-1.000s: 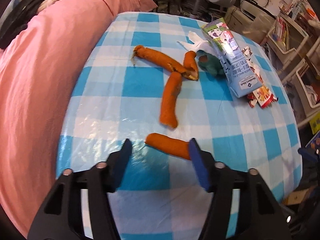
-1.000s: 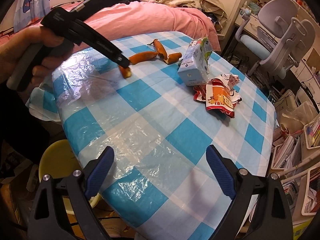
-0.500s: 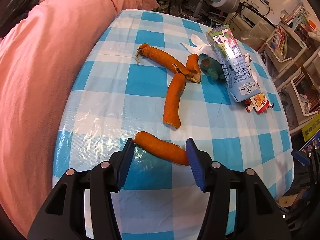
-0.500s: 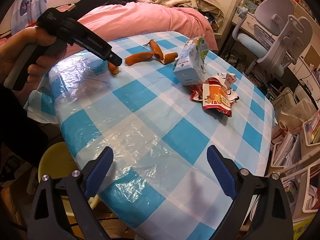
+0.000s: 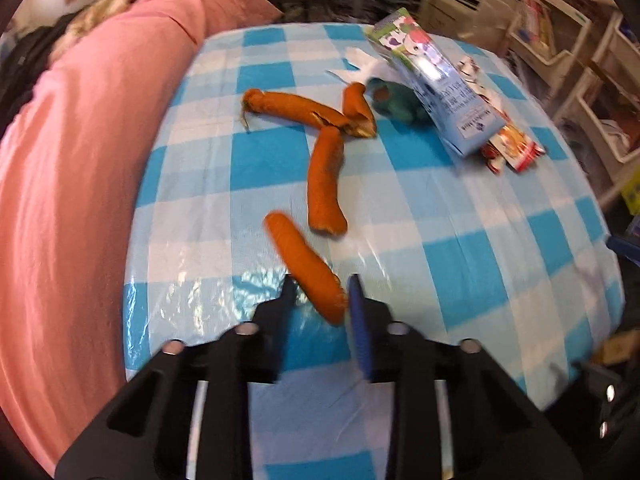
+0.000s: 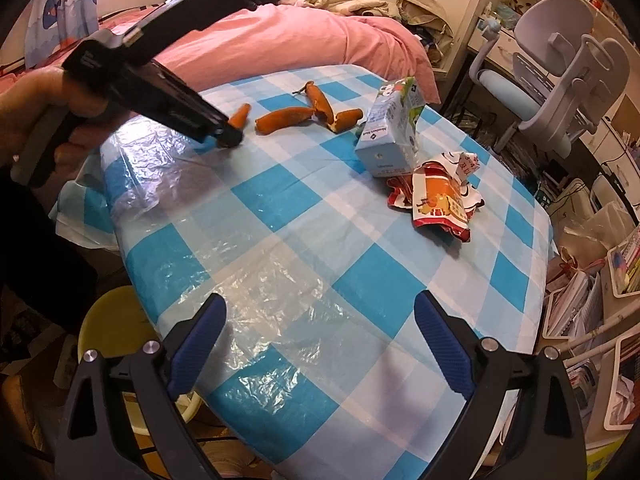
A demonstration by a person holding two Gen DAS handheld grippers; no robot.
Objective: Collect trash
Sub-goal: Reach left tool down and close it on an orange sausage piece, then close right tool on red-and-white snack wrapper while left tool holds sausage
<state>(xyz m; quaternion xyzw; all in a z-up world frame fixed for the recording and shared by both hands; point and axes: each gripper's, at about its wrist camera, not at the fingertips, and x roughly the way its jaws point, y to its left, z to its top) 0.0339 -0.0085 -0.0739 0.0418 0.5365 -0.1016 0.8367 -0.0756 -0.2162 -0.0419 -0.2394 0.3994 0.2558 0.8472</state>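
Left tongs clamped on near carrot piece by desk edge; lift straight, grip firm. Right tongs spread wide, holding nothing.

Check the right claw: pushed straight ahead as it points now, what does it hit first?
Probably the checked tablecloth itself. The open right claw has nothing between its fingers; the crumpled red wrapper lies farther on, right of centre. Depth is unclear.

Bright daylight, plastic glare, motion blur – fisheye-warped edges
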